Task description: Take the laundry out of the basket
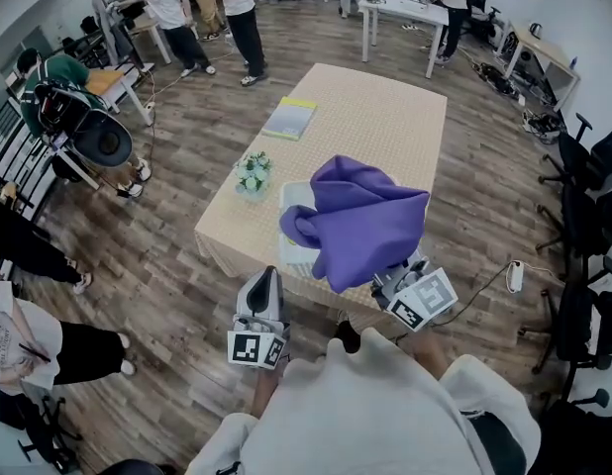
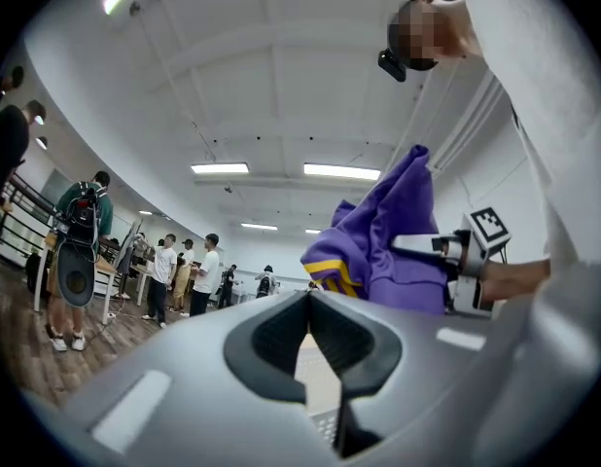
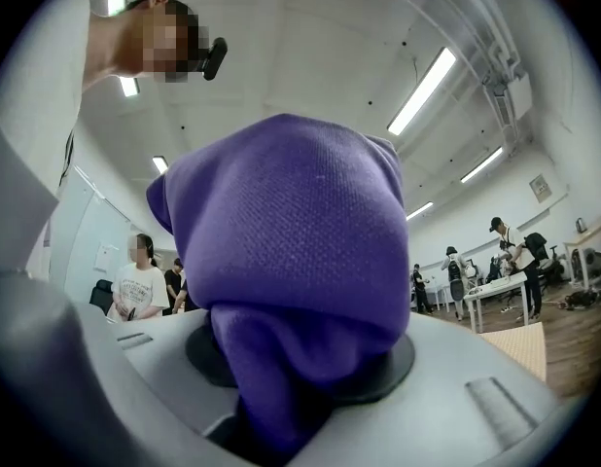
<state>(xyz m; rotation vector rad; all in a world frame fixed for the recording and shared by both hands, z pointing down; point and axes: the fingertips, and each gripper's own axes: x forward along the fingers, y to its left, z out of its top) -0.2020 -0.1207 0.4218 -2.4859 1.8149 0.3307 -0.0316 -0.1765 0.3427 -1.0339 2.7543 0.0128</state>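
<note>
Right gripper jaws clenched on the purple garment, hanging mid-frame clear above the white basket on the table; left gripper jaws together, empty; I see it's not yet set down, and basket contents are hidden.

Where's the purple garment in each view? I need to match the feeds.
Head view: purple garment at centre, hanging from the right gripper over the basket.
Left gripper view: right of centre, beyond the jaws.
Right gripper view: fills the middle, clamped in the jaws.
Shared landmark: the beige table.
</note>
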